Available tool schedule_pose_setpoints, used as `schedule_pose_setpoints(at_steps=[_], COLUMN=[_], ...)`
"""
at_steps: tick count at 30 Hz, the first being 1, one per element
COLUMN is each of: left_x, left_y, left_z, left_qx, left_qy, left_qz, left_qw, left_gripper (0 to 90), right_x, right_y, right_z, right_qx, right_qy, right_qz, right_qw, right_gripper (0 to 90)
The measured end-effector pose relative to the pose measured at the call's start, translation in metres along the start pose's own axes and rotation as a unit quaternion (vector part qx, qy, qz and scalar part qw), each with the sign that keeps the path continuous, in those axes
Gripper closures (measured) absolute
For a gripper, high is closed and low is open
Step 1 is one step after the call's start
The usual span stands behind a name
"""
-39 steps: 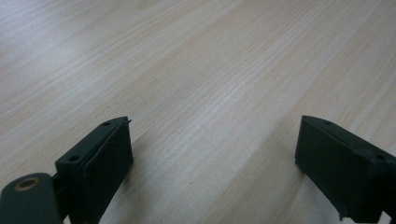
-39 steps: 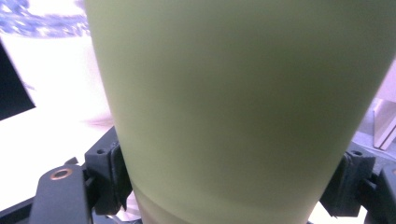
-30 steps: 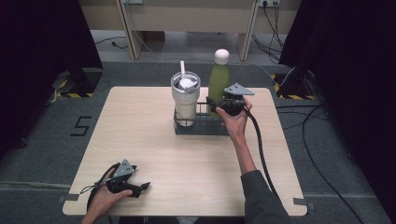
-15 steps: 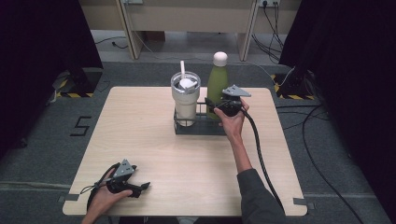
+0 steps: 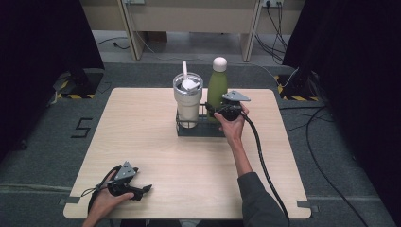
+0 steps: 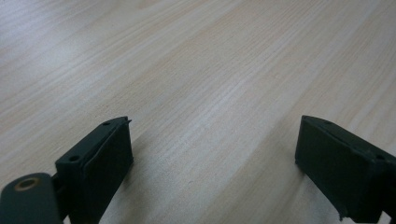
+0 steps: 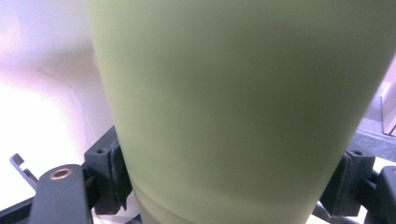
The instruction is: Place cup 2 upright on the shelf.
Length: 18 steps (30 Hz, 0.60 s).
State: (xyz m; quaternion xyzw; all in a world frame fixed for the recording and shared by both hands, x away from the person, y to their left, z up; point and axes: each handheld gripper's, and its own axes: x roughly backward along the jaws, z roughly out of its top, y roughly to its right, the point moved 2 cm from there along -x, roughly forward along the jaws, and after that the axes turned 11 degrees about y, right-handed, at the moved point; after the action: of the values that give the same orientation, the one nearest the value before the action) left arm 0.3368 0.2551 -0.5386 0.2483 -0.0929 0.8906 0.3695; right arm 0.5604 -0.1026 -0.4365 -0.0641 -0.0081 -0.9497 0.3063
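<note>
From above, my pale wooden bench [image 5: 156, 142] is evenly and brightly lit while the black curtains [image 5: 42, 52] at both sides fall into deep shadow. Through my left hand-held gripper [image 6: 212, 154] the wood grain nearby is sharp, softening farther off, with dark shadow under the black pads. Through my right hand-held gripper [image 7: 229, 186], the matte green metal bottle [image 7: 233, 102] is soft and blurred, and the background glares white.

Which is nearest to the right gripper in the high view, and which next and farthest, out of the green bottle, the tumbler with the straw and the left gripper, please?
1. Green bottle, between the right gripper's jaws.
2. Tumbler, next slot of the rack, to the left.
3. Left gripper, at the table's near left corner.
</note>
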Motion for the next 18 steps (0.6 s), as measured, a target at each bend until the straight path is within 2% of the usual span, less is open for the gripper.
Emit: schedule_pose_setpoints(at_steps=[6, 12, 18], left_x=[0.0, 0.0, 0.0], left_y=[0.0, 0.0, 0.0], left_z=[0.0, 0.0, 0.0], left_qx=[0.0, 0.0, 0.0], left_qy=[0.0, 0.0, 0.0], left_qz=[0.0, 0.0, 0.0], left_qw=[1.0, 1.0, 1.0], left_gripper=[10.3, 10.3, 10.3], right_x=[0.0, 0.0, -0.001], right_y=[0.001, 0.002, 0.003], right_z=[-0.006, -0.011, -0.016], right_qx=[0.003, -0.005, 0.003], right_qy=[-0.003, -0.001, -0.002], right_qz=[-0.001, -0.003, -0.004], right_qw=[1.0, 1.0, 1.0], right_gripper=[21.0, 21.0, 20.9])
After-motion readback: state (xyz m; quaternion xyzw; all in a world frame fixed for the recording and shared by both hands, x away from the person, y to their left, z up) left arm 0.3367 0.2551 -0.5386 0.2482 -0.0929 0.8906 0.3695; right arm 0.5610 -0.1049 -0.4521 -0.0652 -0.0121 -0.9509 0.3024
